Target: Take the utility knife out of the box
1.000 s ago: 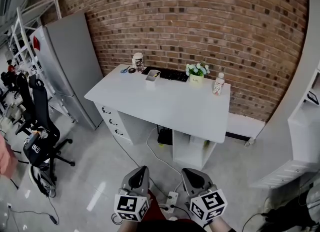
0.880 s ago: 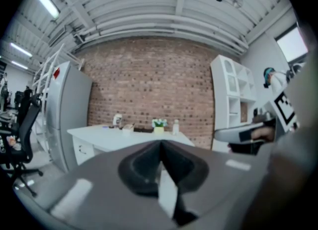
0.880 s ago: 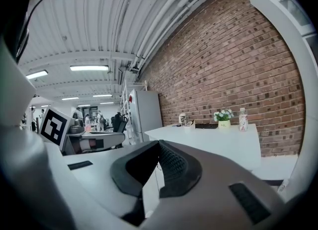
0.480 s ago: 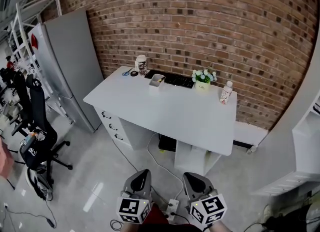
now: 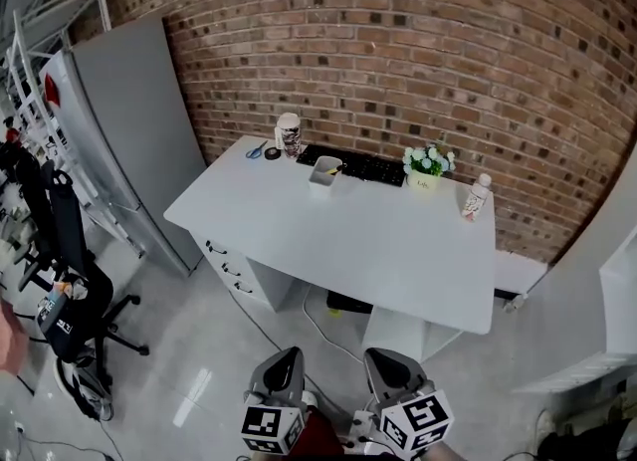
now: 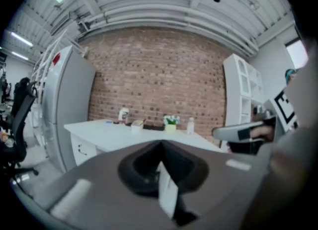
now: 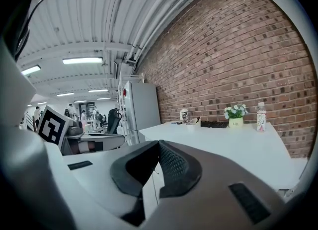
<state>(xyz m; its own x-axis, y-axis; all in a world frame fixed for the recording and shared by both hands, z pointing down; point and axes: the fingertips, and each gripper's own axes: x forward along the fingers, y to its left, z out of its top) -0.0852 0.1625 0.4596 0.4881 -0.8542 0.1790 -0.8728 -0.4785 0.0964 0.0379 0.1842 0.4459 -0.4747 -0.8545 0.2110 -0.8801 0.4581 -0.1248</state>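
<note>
Brick wall (image 5: 398, 41) backs the white bench (image 5: 338, 235). Well short of the bench, the left claw (image 5: 290, 354) and right claw (image 5: 377, 356) hang clenched and empty. A small white box (image 5: 321, 174) beside the keyboard (image 5: 360, 165) holds the utility knife (image 5: 333, 166), poking out.

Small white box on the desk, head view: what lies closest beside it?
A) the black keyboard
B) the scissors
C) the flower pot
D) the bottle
A: the black keyboard lies just right of the small white box, while the bottle stands far off at the right end of the desk.
</note>
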